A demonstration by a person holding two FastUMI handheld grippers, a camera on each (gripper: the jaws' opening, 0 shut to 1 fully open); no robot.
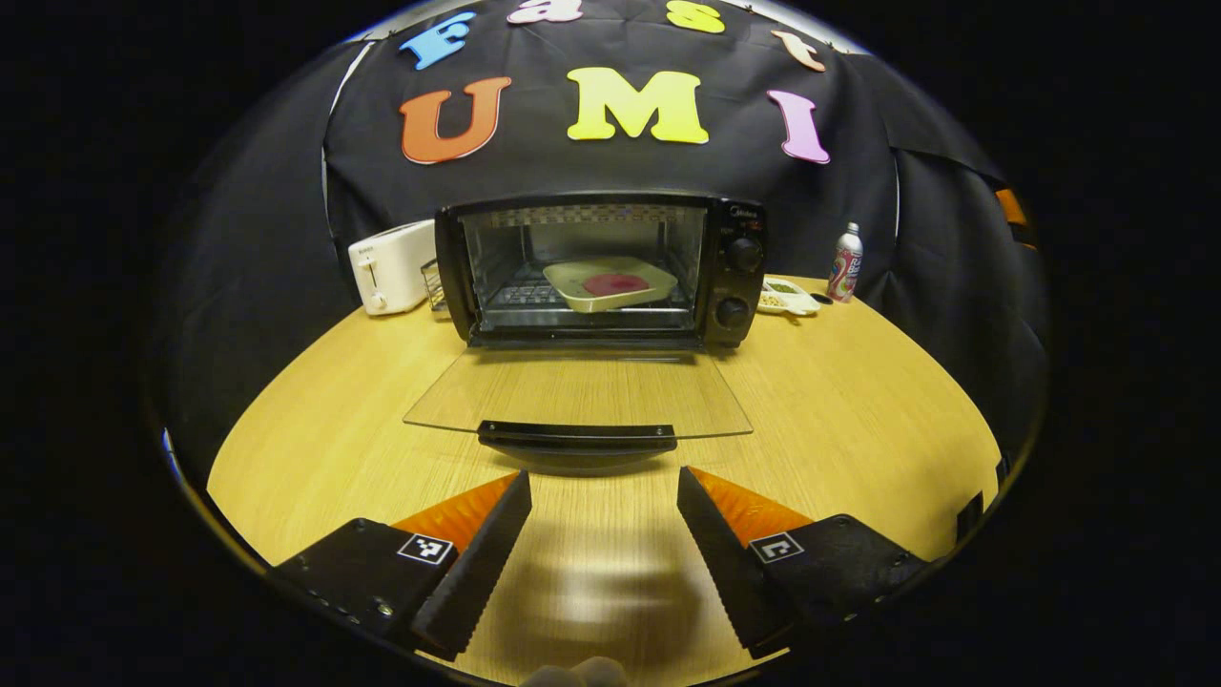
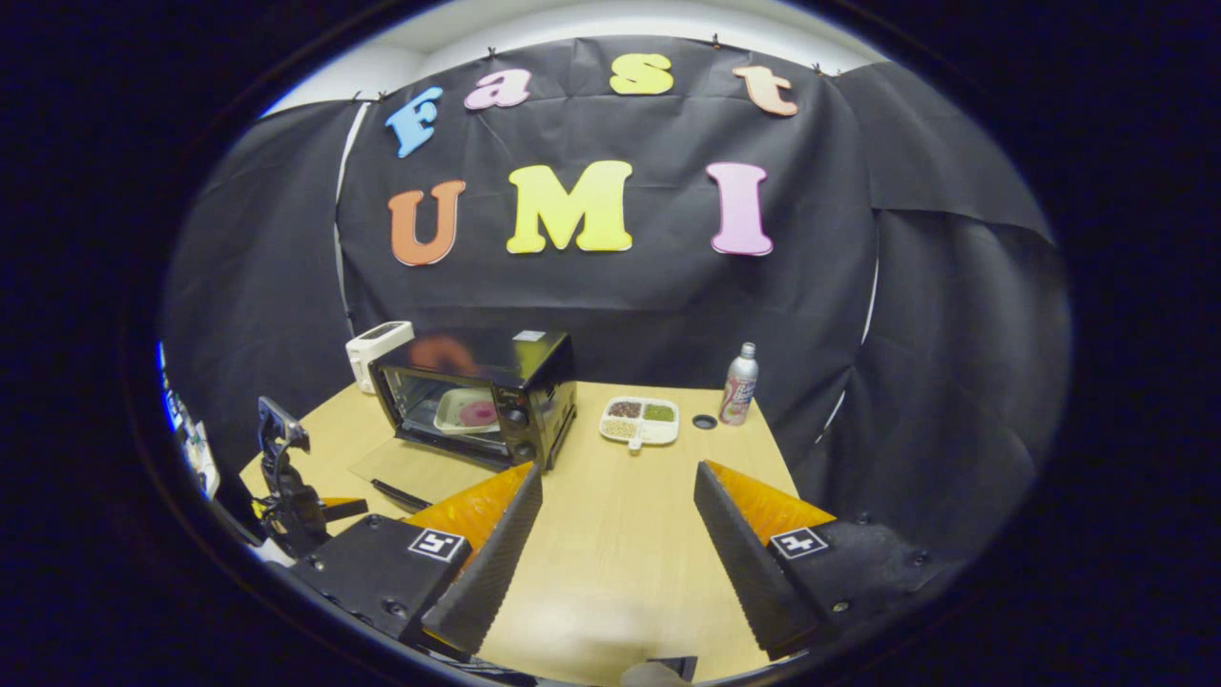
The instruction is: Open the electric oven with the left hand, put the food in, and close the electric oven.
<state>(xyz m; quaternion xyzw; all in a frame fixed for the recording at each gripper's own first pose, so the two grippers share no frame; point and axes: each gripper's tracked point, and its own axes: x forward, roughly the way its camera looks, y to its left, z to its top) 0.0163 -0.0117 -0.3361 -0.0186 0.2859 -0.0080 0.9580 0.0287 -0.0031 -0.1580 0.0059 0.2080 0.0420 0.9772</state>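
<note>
Lying flat just ahead of the left gripper (image 1: 603, 534), the glass door (image 1: 578, 393) of the electric oven (image 1: 601, 270) is let fully down, its dark handle (image 1: 577, 437) nearest the fingertips and apart from them. The door is judged to be left open because the food has only now been set inside: a pale plate (image 1: 610, 283) with a red piece of food (image 1: 615, 283) on it is seen on the rack, beyond the door and straight in front of this gripper. The left gripper is held low over the wooden table (image 1: 858, 410), level and pointed at the handle, its jaws spread wide with nothing between them; this pose is judged to be a readiness to lift the door shut.

The right gripper (image 2: 618, 544) is kept well back and higher, tilted down at the table, with the oven ahead and to its left. Its jaws are likewise wide and empty. Farther off at its left, the other gripper (image 2: 286, 487) is seen near the open door. Ahead of it a divided snack tray (image 2: 640, 421) and a bottle (image 2: 738, 385) stand beside the oven, while a white toaster (image 2: 378, 351) is placed behind it.
</note>
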